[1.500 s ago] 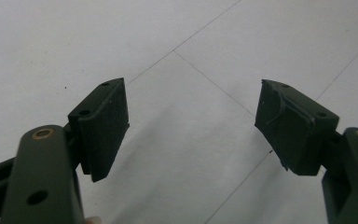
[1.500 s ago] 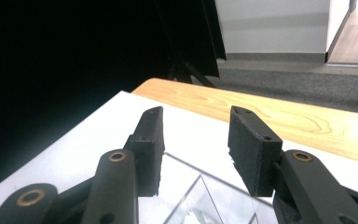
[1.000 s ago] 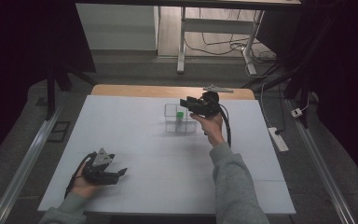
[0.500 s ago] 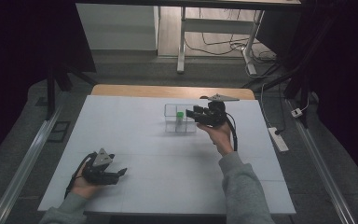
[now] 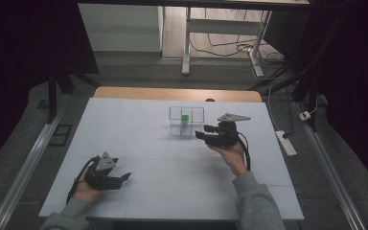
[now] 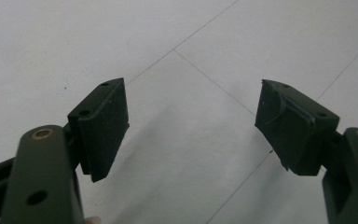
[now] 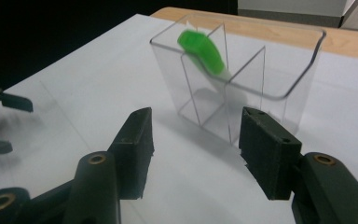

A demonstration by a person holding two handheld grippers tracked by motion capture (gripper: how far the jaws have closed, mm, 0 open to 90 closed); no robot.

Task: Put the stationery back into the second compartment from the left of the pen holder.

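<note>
One green-capped item (image 7: 200, 50) already leans in your clear divided box (image 7: 279, 70); both your right gripper (image 7: 193, 149) and left gripper (image 6: 191, 128) are empty, jaws apart. Remaining steps: undeterminable.

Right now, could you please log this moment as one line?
left gripper: open, empty | right gripper: open, facing clear organizer | green item: inside organizer

**Cut off, unclear**

The green-capped item (image 7: 200, 49) leans inside the clear divided box (image 7: 279, 88) — its pale lower part is blurred behind the partitions. In the high view it (image 5: 185, 118) is too small to identify.
</note>
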